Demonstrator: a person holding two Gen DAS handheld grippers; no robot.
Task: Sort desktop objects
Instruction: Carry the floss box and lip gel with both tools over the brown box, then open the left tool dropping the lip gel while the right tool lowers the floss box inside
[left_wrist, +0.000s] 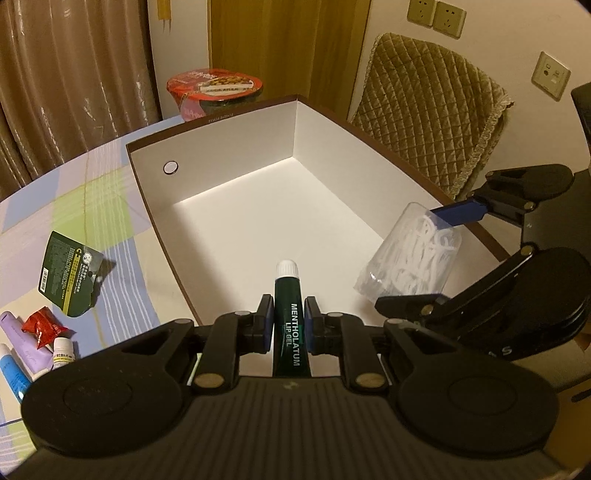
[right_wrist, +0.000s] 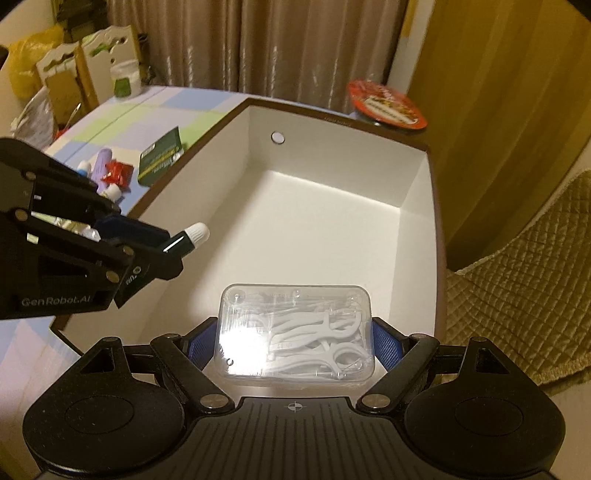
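My left gripper is shut on a dark green lip gel tube with a white cap, held over the near part of an open white box with a brown rim. In the right wrist view the same tube sticks out over the box from the left. My right gripper is shut on a clear plastic case of white floss picks, also above the box's near end. The left wrist view shows that case tilted at the right, between blue pads.
On the checked tablecloth left of the box lie a dark green card pack, a red sachet, a purple tube, a small white bottle and a blue-and-white tube. An instant noodle bowl stands behind the box. A quilted chair is to the right.
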